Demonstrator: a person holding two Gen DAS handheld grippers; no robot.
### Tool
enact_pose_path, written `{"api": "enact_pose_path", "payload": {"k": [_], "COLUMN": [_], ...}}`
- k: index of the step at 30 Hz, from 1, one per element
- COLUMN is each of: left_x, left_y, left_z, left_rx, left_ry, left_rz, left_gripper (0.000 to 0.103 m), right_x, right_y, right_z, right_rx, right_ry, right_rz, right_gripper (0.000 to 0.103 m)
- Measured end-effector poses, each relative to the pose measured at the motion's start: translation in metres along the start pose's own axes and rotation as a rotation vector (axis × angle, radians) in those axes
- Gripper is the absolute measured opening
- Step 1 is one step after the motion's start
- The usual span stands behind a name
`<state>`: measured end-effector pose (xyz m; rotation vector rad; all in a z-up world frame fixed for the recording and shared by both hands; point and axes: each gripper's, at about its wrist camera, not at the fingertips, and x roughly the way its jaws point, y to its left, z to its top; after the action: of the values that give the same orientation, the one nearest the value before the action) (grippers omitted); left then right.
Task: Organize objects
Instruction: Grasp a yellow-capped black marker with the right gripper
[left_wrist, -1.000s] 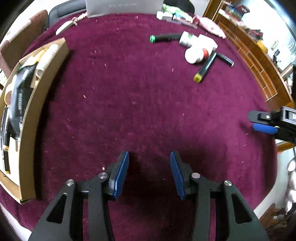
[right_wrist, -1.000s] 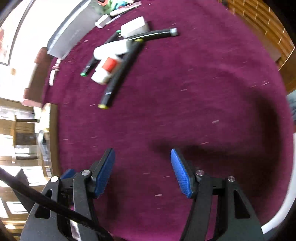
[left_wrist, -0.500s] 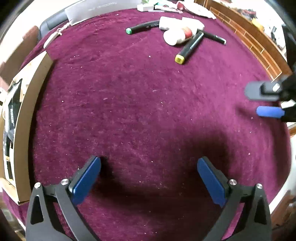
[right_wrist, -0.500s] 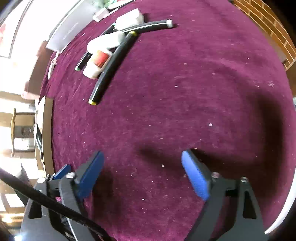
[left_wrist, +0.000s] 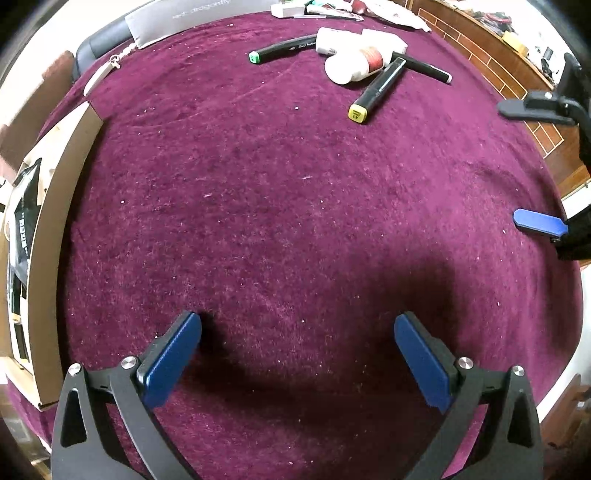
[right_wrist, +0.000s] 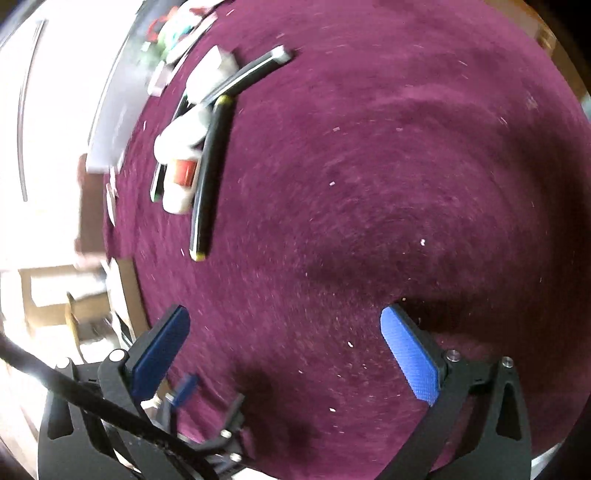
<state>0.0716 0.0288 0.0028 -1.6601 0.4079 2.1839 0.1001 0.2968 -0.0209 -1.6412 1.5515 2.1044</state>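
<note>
maroon velvet cloth (left_wrist: 295, 206) covers the whole table, flecked with pale lint, and every place below is told from it. the left gripper (left_wrist: 297, 354) hangs over the near part of the cloth with its blue pads spread wide apart; the jaws have just been opening and nothing lies between them, only bare cloth and their own shadow. the right gripper (right_wrist: 284, 350) hangs over the cloth's right side, its jaws also just opened wide and released, with nothing between them (this view is smeared with blur).

at the far end of the cloth lies a small heap: a black marker with a yellow cap (left_wrist: 376, 90) pointing toward the near side, a black marker with a green cap (left_wrist: 282, 48) off to its left, a third black marker with a grey tip (left_wrist: 424, 68) to its right, and a white bottle with a red label (left_wrist: 356, 64) lying on its side between them, touching a white box (left_wrist: 384, 38) behind it. both grippers are well apart from this heap.

along the cloth's left edge stands a cardboard box (left_wrist: 59, 236) holding a black packet (left_wrist: 24, 218) and other things too cramped to tell. beyond the far edge a grey board (left_wrist: 199, 16) leans.
</note>
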Motion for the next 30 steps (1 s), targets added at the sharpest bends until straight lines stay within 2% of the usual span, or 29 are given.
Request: {"api": "enact_pose_path", "payload": {"k": [2,4,7,9,10,12,15,16,18,19,20,21,25,30], "left_x": [0.000,0.001,0.002,0.000,-0.004,-0.016,-0.038,-0.046,-0.057,-0.062,-0.069,-0.066,-0.068,-0.071], "left_y": [-0.001,-0.002,-0.003,0.000,0.003,0.008,0.016,0.019,0.032,0.037,0.040,0.044,0.068,0.102], "left_z": [-0.002,-0.004,-0.003,-0.002,-0.001,0.001,0.005,0.005,0.005,0.008,0.009,0.012,0.001,-0.010], "left_rx": [0.000,-0.003,-0.006,-0.025,-0.047,-0.065,-0.065,-0.070,-0.079,-0.084,-0.089,-0.093,-0.126,-0.193], "left_ry": [-0.004,-0.013,0.003,0.018,0.012,-0.028,-0.103,-0.124,-0.152,-0.167,-0.176,-0.184,-0.202,-0.202], "left_rz": [0.001,0.003,0.000,-0.032,-0.075,-0.098,-0.098,-0.099,-0.097,-0.095,-0.093,-0.091,-0.085,-0.082], "left_gripper": [0.102,0.102,0.101,0.099,0.098,0.098,0.098,0.098,0.098,0.098,0.098,0.098,0.098,0.098], "right_x": [-0.001,0.002,0.005,0.007,0.007,0.003,-0.006,-0.005,0.004,0.013,0.025,0.037,0.063,0.078], "right_y": [-0.008,-0.004,0.000,0.008,0.019,0.040,0.080,0.088,0.098,0.104,0.108,0.109,0.116,0.131], "right_z": [0.003,0.009,0.011,0.009,0.007,0.003,0.003,0.007,0.020,0.027,0.033,0.039,0.056,0.059], "right_rx": [0.053,0.006,-0.052,-0.108,-0.157,-0.244,-0.372,-0.390,-0.404,-0.405,-0.400,-0.392,-0.357,-0.358], "right_ry": [0.010,0.077,0.128,0.156,0.163,0.145,0.047,0.027,0.004,0.008,0.018,0.025,-0.001,-0.022], "right_rz": [0.046,0.040,0.035,-0.023,-0.097,-0.140,-0.206,-0.225,-0.298,-0.320,-0.340,-0.363,-0.433,-0.457], "right_gripper": [0.103,0.103,0.103,0.098,0.092,0.089,0.089,0.085,0.069,0.054,0.043,0.040,0.039,0.039]}}
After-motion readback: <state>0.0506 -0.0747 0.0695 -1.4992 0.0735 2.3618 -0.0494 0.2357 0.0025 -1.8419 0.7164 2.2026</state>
